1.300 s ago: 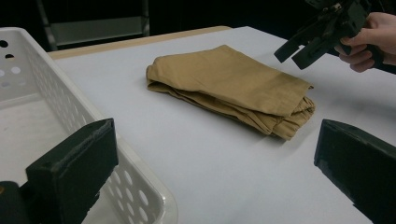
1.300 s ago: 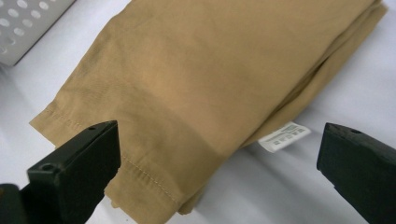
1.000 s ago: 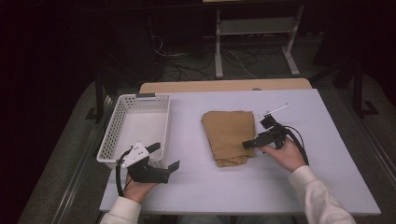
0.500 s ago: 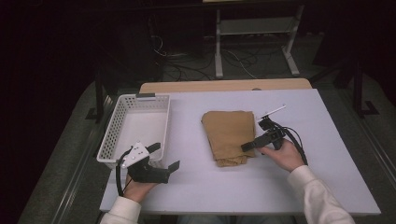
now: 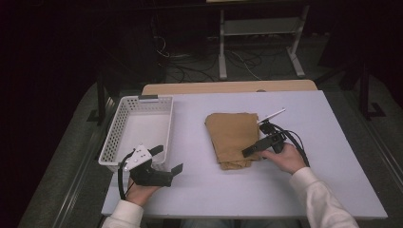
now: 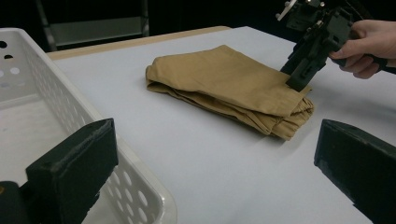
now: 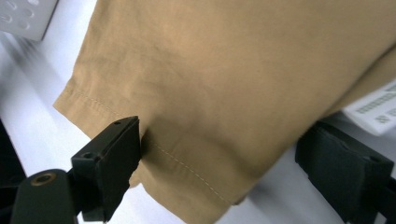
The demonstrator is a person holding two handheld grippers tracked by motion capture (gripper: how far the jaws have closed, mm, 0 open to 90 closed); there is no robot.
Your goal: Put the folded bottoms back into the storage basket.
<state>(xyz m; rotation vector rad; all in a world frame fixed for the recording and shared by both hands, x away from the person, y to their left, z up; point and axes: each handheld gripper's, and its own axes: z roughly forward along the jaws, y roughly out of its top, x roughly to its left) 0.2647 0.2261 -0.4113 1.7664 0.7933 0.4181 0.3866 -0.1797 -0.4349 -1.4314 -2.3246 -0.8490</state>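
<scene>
Right gripper view crops the folded tan cloth (image 7: pixel 224 93); its far edges unseen.

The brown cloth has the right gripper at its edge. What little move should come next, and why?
Probably close the right gripper on the folded brown cloth. Its jaws have just been closing and straddle the stitched hem, not yet pinching. The white basket sits beside it.

One folded tan cloth (image 5: pixel 234 137) is seen on the table (image 5: pixel 332 156). One white perforated basket (image 5: pixel 124 124) is counted beside it. Two grippers are held, a left gripper (image 5: pixel 166 159) and a right gripper (image 5: pixel 251 150). One white tag (image 7: pixel 378 106) is visible.
</scene>
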